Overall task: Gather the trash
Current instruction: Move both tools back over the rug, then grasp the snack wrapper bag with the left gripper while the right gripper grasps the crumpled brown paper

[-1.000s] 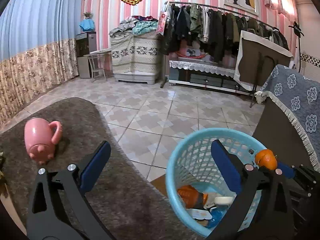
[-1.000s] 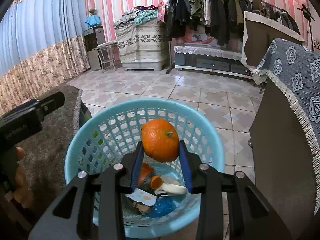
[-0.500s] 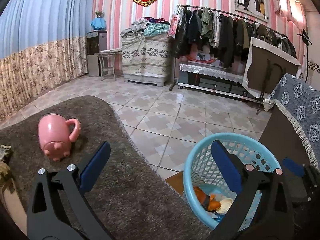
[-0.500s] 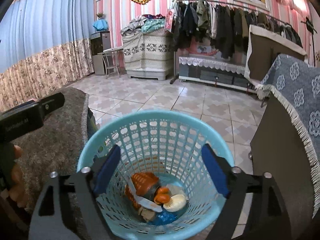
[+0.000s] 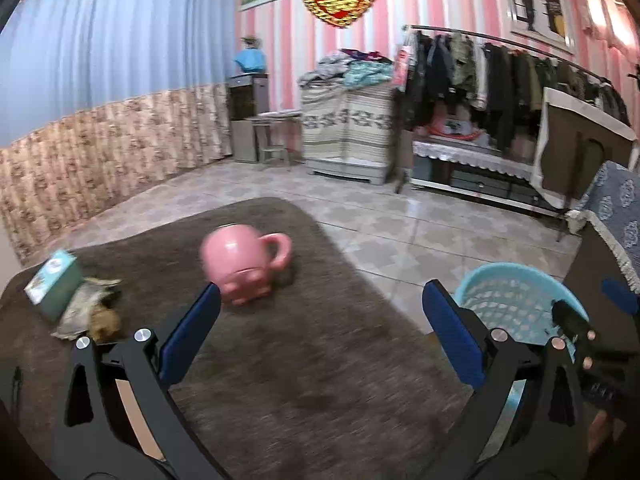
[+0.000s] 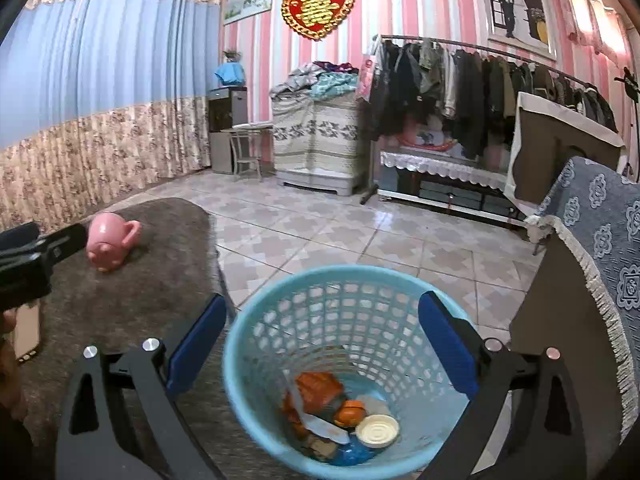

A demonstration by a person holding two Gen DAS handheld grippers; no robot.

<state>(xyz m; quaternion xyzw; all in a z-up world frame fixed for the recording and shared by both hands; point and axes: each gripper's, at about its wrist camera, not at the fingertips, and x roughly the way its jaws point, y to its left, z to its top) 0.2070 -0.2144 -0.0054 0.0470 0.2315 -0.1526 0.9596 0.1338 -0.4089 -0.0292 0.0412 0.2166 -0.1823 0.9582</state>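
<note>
The light-blue plastic basket (image 6: 348, 364) stands on the tiled floor (image 6: 360, 236) just beside the edge of the desk (image 6: 132, 288), which is covered with a shaggy brown cloth. In its bottom lies the collected trash: orange peel pieces (image 6: 318, 388), a small round orange piece (image 6: 351, 412), a white round lid (image 6: 377, 430) and a flat white scrap (image 6: 320, 426) across them, with something blue under the heap.

The right claw (image 6: 322, 344) hangs above the basket, its blue pads either side of the rim; its jaws are opening wide and nothing is between them.

The left claw (image 5: 320, 332) is over the brown desk top, jaws spread wide with nothing in them. In its view the basket (image 5: 516, 300) sits low at the right, beyond the desk edge, and part of the right claw's black frame overlaps it.

Ahead of the left claw on the desk lies a pink mug (image 5: 244, 264), tipped on its side with the handle pointing right. Farther left sit a small teal box (image 5: 54, 284) and, touching it, a crumpled wrapper (image 5: 88, 306) with a brownish lump at its near end.

To the right of the basket stands a piece of furniture draped in a blue patterned cloth (image 6: 604, 240) with a fringe. Across the floor are a clothes rack (image 6: 472, 76), a covered cabinet (image 6: 316, 140) piled with laundry, and pink striped walls with a red heart ornament (image 6: 318, 4).
</note>
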